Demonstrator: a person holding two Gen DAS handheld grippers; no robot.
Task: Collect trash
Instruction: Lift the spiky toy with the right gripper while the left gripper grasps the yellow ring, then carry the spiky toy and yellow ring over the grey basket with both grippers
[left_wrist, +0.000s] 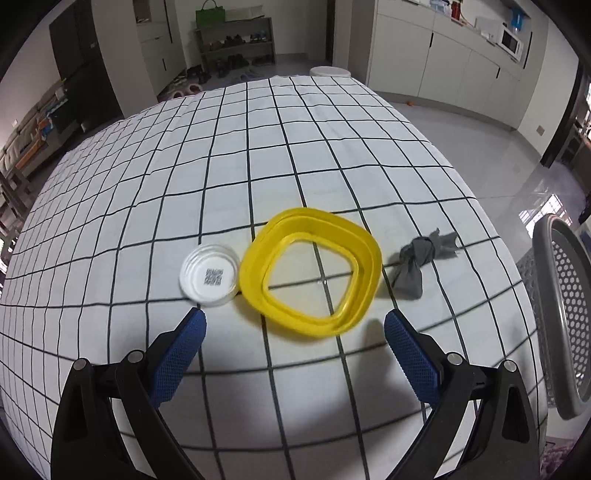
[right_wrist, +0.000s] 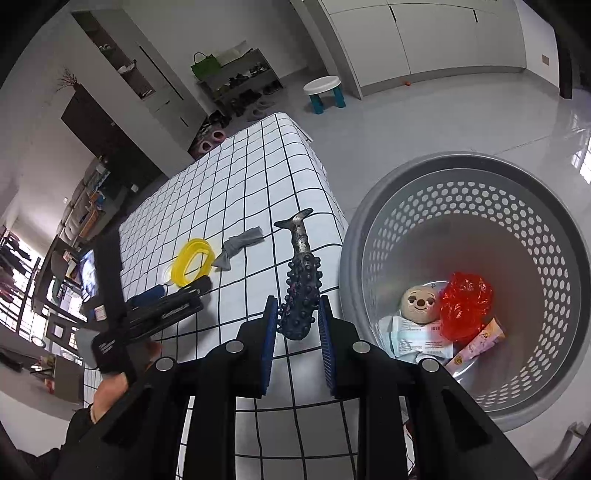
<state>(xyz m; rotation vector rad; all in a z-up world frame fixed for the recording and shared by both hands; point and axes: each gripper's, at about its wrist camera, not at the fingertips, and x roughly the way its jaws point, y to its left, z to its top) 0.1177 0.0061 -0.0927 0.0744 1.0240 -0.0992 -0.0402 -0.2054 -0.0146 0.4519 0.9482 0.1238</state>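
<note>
Blue, cross-hatched pads on black plastic arms frame the left wrist view: the left gripper (left_wrist: 294, 326) tilts steeply down over the table (left_wrist: 207, 155), jaws spread wide and released, nothing between them. Just beyond its fingertips lies a yellow plastic ring (left_wrist: 310, 273), a rounded-square frame with stepped ridges, near the table's near edge. A white round lid (left_wrist: 209, 275) with a printed code square touches the ring's left side. A knotted grey cloth scrap (left_wrist: 417, 264) sits near the right edge. The table wears a white cloth with a black grid. A grey perforated basket (left_wrist: 565, 317) stands past that right edge.

From the right wrist view, the right gripper (right_wrist: 298, 314) also angles downward near the table's right edge, its blue pads clenched on a dark knobbly toy (right_wrist: 302, 299), studded with bumps and ending in a smooth, silvery fish-like tail. The basket, pierced with hexagonal holes, holds a red crinkled plastic bag (right_wrist: 464, 306), a round sloth-faced plush (right_wrist: 419, 301) and paper packets (right_wrist: 417, 338). A hand (right_wrist: 110, 391) grips the left tool's handle at lower left.
</note>
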